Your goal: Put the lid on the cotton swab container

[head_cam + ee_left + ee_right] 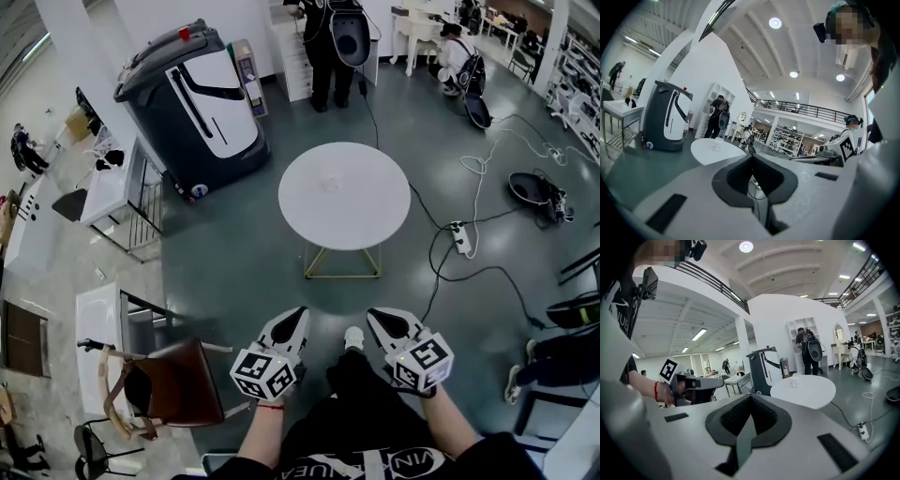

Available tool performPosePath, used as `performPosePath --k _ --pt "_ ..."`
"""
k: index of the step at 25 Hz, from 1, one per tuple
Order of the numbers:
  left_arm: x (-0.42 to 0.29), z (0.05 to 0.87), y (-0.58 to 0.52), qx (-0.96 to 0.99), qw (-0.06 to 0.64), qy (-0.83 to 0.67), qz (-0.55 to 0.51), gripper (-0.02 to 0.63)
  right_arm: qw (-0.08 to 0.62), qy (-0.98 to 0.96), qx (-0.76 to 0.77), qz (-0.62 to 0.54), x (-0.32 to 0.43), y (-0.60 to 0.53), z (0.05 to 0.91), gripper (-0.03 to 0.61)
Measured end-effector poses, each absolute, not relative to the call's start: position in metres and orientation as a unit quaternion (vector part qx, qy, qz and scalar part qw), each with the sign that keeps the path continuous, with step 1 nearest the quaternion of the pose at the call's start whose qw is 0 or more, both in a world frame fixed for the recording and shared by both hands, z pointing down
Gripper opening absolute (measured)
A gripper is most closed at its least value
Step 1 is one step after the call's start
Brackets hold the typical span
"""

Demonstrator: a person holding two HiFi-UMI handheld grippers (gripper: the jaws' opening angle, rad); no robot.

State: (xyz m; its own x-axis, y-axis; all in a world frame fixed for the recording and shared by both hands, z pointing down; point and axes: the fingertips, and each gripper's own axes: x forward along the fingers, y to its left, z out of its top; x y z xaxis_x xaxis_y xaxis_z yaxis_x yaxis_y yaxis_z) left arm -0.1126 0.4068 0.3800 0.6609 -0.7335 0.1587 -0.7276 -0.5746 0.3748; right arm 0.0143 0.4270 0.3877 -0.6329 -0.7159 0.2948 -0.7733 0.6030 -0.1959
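Both hand-held grippers are empty with their jaws closed tip to tip: the left hand-held gripper (298,315) and the right hand-held gripper (377,315) hang side by side close to the person's body, well short of the round white surface (309,220). Nothing sits between either pair of jaws in the gripper views.

The cotton swab container (717,143) stands near the middle of that surface, a small pale, translucent thing, well apart from both grippers. From the right gripper view it (795,380) looks upright, so its long axis is probably vertical and its mouth probably faces up. It is too small to say that firmly. I cannot tell whether the lid lies beside it, and no separate lid can be made out.

The likely trouble is in the approach. A container this light and pale is hard to place by eye, and a gripper coming in low from the surface's near edge could nudge it over or slide it. Closed jaws arriving unopened would push it, not take it. A power strip (461,236) and loose cables lie on the floor to the right of the surface, a trip risk if the person steps round that side.
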Motion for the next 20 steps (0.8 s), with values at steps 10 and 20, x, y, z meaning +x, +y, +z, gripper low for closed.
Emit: performPosePath --k 10,20 --pt "-0.108 0.376 0.312 0.878 0.215 -0.428 -0.005 0.006 0.099 -0.905 0.382 0.161 0.006 0.326 0.382 0.002" --pt "-0.090 0.386 0.236 0.874 0.230 -0.428 0.006 0.006 0.115 -0.913 0.353 0.169 0.006 0.244 0.390 0.002"
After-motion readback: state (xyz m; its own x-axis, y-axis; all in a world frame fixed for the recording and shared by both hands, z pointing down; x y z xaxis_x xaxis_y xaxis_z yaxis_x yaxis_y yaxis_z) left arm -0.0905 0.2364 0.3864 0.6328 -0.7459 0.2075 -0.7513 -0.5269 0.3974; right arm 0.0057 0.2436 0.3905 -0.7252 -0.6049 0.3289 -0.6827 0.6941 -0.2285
